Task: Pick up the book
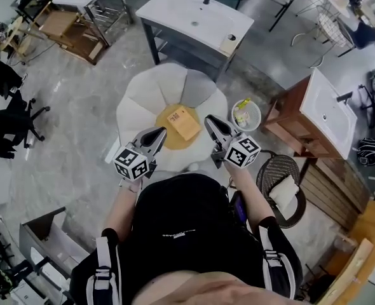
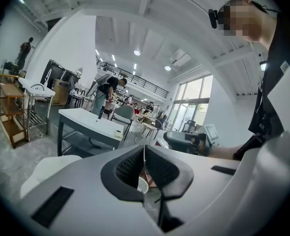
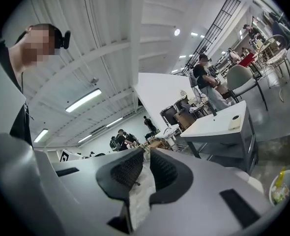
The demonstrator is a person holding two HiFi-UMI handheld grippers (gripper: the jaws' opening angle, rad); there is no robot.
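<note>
The tan book lies flat on the yellow centre of a white petal-shaped round table, seen only in the head view. My left gripper hovers just left of the book, its jaws shut with nothing between them. My right gripper hangs just right of the book, also shut and empty. In the left gripper view the left gripper has its pads pressed together and points across the room. In the right gripper view the right gripper shows its tips meeting. The book is hidden in both gripper views.
A white sink table stands beyond the round table. A mesh wastebasket with a bottle sits to the right, beside a wooden sink cabinet. A wicker chair stands near my right arm. A black office chair is at the left.
</note>
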